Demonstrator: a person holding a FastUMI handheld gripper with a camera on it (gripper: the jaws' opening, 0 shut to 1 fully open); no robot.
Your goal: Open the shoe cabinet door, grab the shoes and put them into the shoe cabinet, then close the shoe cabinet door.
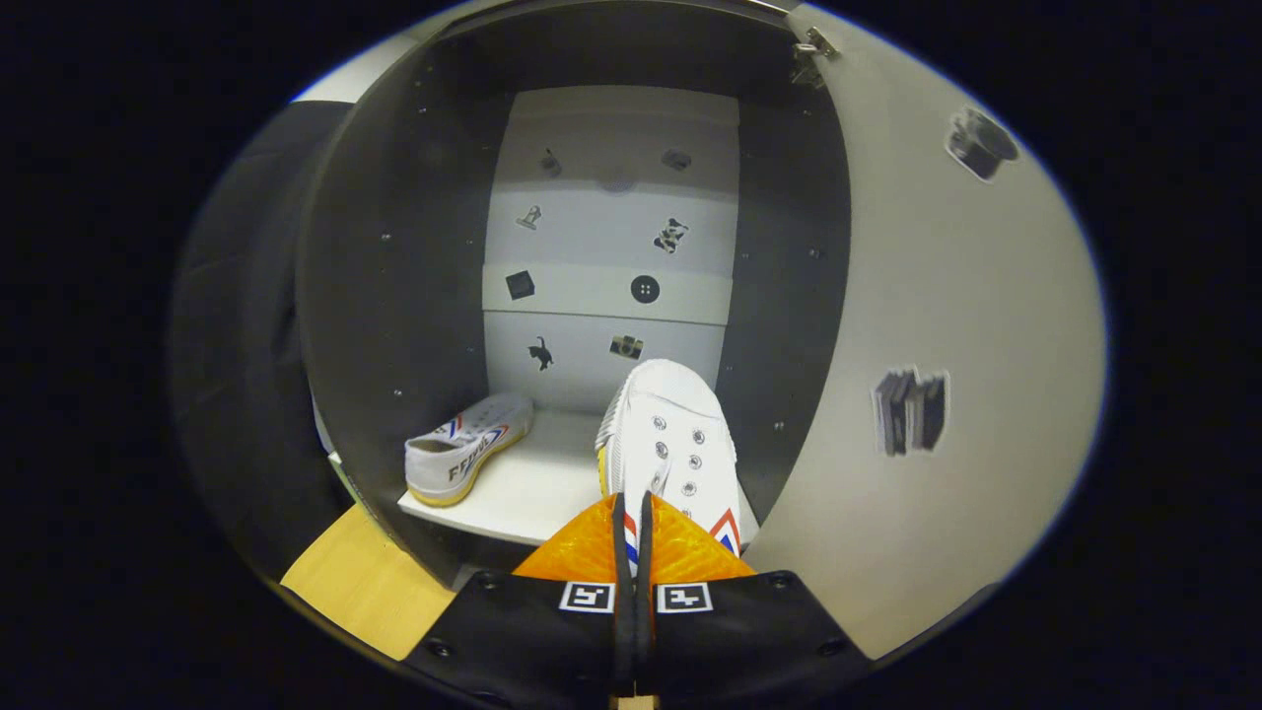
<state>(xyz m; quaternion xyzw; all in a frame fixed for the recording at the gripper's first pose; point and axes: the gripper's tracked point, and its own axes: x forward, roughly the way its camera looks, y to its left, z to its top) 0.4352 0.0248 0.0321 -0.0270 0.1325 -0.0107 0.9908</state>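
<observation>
The held shoe (670, 434) hangs just ahead of the gripper (632, 518), over the right half of the cabinet floor (532, 488), toe pointing inward at the back panel (611, 247) and heel end towards the fingers; its long axis runs straight front to back, in line with the fingers, and its eyelet side faces up, canted a little to the right. The fingers are nearly closed, only a thin slot between them, and they appear to pinch the thin heel or collar edge of this shoe; the exact contact is hidden behind them, so I judge the grip from the narrow gap and the shoe's hanging pose. The other shoe (468, 449) already lies on the floor's left half, toe angled inward and to the right, heel at the front edge, well apart from the held one. The step in hand looks like setting down the second shoe. To do it well, I would carry the shoe a bit deeper so the heel clears the front lip, lower until the sole rests flat, and keep the axis parallel to the right wall (789, 296) without brushing it. Opening should wait until the sole bears weight, otherwise the shoe may roll onto its side. The door (946, 325) stands swung open to the right, beside the shoe, ready for closing once the fingers back straight out.
</observation>
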